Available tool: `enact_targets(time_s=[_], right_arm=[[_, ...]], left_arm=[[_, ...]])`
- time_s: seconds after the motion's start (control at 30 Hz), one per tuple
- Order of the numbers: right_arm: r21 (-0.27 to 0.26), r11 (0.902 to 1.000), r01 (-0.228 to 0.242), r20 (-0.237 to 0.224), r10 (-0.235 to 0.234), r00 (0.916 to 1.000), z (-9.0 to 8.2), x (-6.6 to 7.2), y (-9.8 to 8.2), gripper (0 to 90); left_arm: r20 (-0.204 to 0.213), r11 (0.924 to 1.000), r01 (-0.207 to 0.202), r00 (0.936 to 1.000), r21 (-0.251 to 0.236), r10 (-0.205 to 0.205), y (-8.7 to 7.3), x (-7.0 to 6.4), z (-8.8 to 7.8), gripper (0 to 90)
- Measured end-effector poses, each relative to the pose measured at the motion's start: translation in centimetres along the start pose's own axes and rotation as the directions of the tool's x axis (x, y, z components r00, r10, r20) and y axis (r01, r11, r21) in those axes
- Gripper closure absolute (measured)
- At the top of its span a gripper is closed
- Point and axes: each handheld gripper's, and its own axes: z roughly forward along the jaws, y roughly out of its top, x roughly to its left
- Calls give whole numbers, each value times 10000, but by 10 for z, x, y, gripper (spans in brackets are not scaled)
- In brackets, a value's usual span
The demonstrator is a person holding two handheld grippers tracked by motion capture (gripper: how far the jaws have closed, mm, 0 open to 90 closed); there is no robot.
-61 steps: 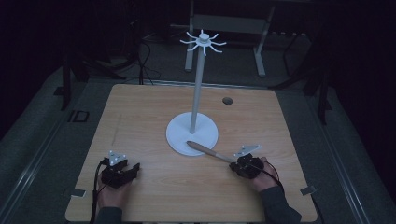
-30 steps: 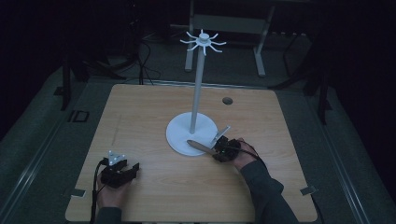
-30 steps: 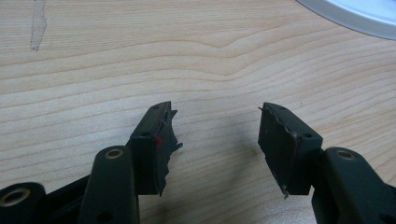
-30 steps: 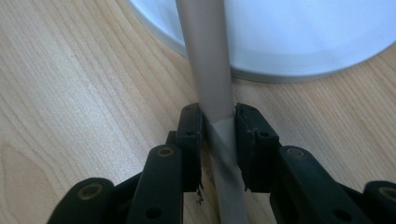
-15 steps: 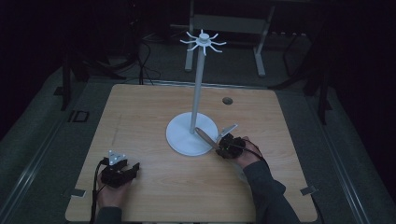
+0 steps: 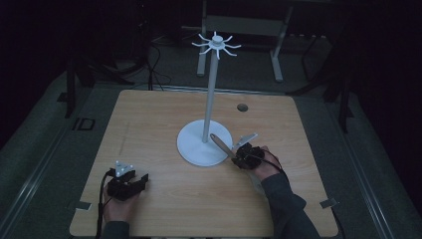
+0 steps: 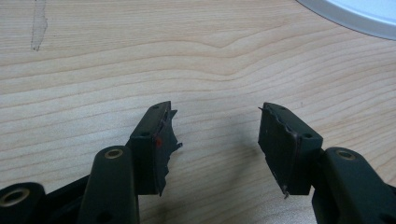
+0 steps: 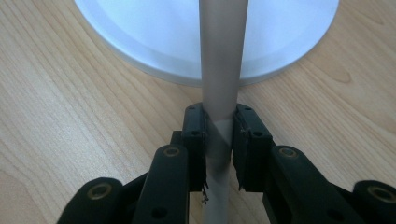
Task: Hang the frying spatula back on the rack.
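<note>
Right gripper view: the right gripper has its fingers clamped on the handle of a grey long-handled utensil. They have just been closing, and the handle sits squarely between the pads. Its long axis runs straight out ahead of the fingers and crosses the rim of the stand's white round base.

In the high view the same utensil lies slantwise, with its gripped end at the right gripper and its rounded far end resting on the base, just beside the foot of the pole. The hook crown stands high above that end. My judgement is that the coming move is a lift along the pole's line. The grip is low on the handle, so the far end would lead upward toward the hooks.

The left gripper is near the bench's front left corner, well apart from the stand. Its fingers stand spread with nothing between them, over bare bench. The right hand is plainly the nearer one.
</note>
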Motion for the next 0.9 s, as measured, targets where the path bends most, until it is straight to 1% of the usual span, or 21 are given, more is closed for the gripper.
enact_targets(time_s=[0.3,0.37,0.43,0.47,0.5,0.6,0.67,0.7,0.73,0.77,0.87,0.9], right_arm=[[-805,9966,-194,148,207,9997,-14,-3,-1,763],[-882,9958,-236,194,255,9995,-16,-3,-1,763],[-1114,9933,-302,202,326,9993,-20,-3,-1,763],[-1114,9933,-302,202,326,9993,-20,-3,-1,763],[-1259,9916,-305,226,336,9992,-22,-4,-1,764],[-1502,9879,-376,251,418,9988,-26,-5,-1,763],[-1579,9866,-420,248,465,9986,-27,-5,-1,764],[-1810,9824,-459,277,517,9983,-30,-6,-1,764],[-1810,9824,-459,277,517,9983,-30,-6,-1,764],[-2020,9781,-508,321,584,9978,-34,-6,0,763],[-2324,9706,-634,345,733,9967,-38,-7,0,764],[-2324,9706,-634,345,733,9967,-38,-7,0,764]], left_arm=[[-39,10000,15,10000,8,-15,1,0,0,451],[-40,10000,15,10000,9,-15,1,0,-1,451],[-60,10000,14,10000,1,-14,1,1,-1,451],[-60,10000,14,10000,1,-14,1,1,-1,451],[-45,9999,79,10000,-65,-79,0,1,-1,451],[-70,9999,93,9999,-104,-94,1,1,-1,451],[-86,9998,132,9999,-124,-133,1,1,-1,451],[-84,9998,132,9999,-127,-133,1,1,-1,451],[-84,9998,132,9999,-127,-133,1,1,-1,451],[-87,9998,131,9999,-137,-132,1,1,-1,451],[-91,9998,134,9999,-139,-135,1,1,-1,451],[-91,9998,134,9999,-139,-135,1,1,-1,451]])
